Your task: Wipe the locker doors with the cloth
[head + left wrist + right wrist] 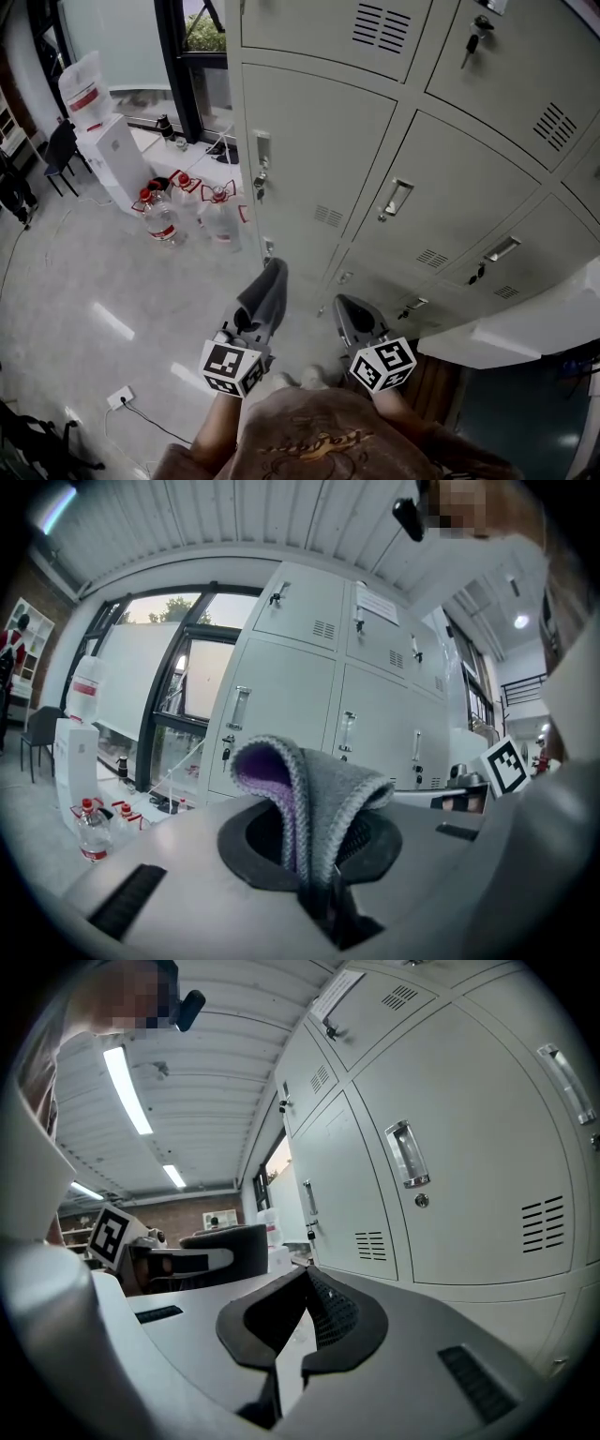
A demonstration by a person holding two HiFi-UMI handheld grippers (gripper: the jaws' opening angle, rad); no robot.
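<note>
the left hand-held gripper (251,328) has its jaws pressed together on a folded grey cloth (265,292), which stands up out of the jaws as a loop. the left gripper view shows that hand-held gripper (314,860) pinching the cloth (323,789) at its lower end, with a purple inner side visible in the fold. the right hand-held gripper (356,319) is held just beside the left one, a little nearer the lockers (309,141). in its own view, the right hand-held gripper (300,1321) has its jaws drawn almost together, with only a thin slit between them and nothing in it. both point toward the bank of pale grey locker doors (469,1166), each with a recessed handle and a small vent grille. neither the cloth nor either gripper touches a door. a key (472,39) hangs from the lock of one upper door. to the left of the lockers, on the grey floor (84,281), stand two large water bottles (159,217) with red caps. behind them is a white water dispenser (112,155) with a bottle on top, next to a dark-framed window (178,696). a white power strip (120,398) lies on the floor nearer the person.
</note>
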